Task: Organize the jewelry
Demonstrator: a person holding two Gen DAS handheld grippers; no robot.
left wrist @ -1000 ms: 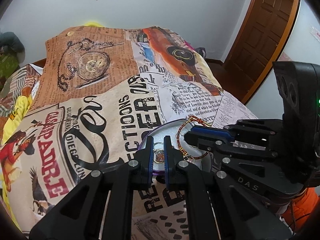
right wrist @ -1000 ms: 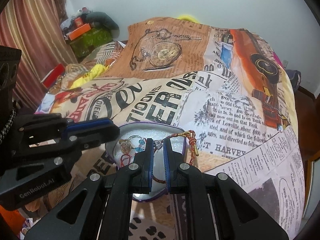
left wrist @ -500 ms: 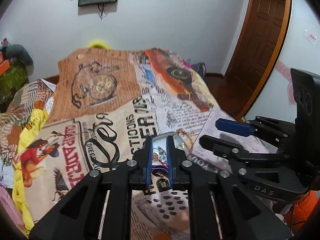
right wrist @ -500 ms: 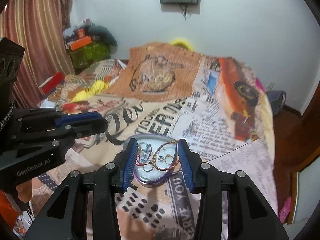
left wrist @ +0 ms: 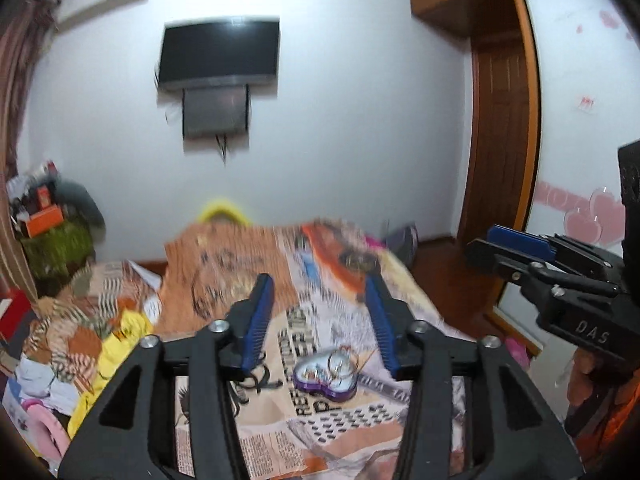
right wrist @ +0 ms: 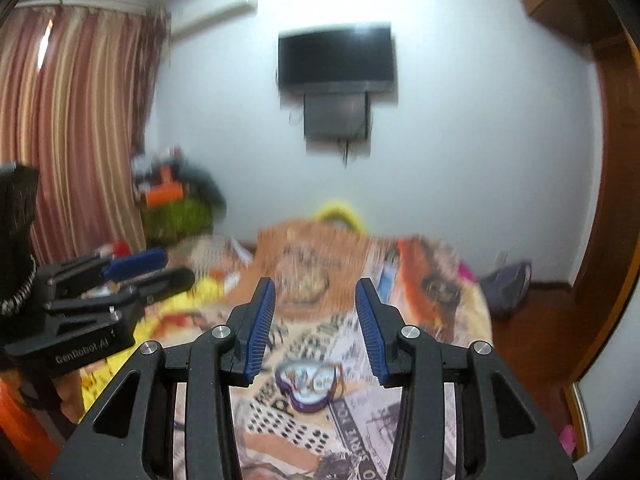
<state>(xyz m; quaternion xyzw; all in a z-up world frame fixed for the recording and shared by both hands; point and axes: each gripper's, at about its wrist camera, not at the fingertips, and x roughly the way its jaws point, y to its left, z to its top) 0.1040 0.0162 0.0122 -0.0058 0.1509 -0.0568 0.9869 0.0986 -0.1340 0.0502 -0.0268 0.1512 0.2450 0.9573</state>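
While both views are motion-blurred, the layout reads clearly enough.

Left gripper (left wrist: 320, 320): jaws spread wide, nothing between the blue pads; held above the bed, apart from the dish. In the right wrist view it shows at the left edge, its two fingers apart.

Right gripper (right wrist: 315, 320): jaws spread wide and empty, also raised clear of the dish. In the left wrist view it sits at the right edge, fingers parted.

Jewelry dish (left wrist: 325, 378): purple-rimmed, heart-like shape with a pale inside, resting on the bedspread near the bed's near end, roughly midway between its side edges.

Jewelry (left wrist: 340, 362): rings and thin bangles lie inside the dish; single pieces are too blurred to name.

Bedspread (left wrist: 224, 268): newspaper and pocket-watch print, covering the bed.

Television (left wrist: 218, 52): dark screen on the white wall beyond the bed's far end.

Door (left wrist: 500, 152): brown wood, right of the bed.

Curtain (right wrist: 76, 128): striped, left of the bed.
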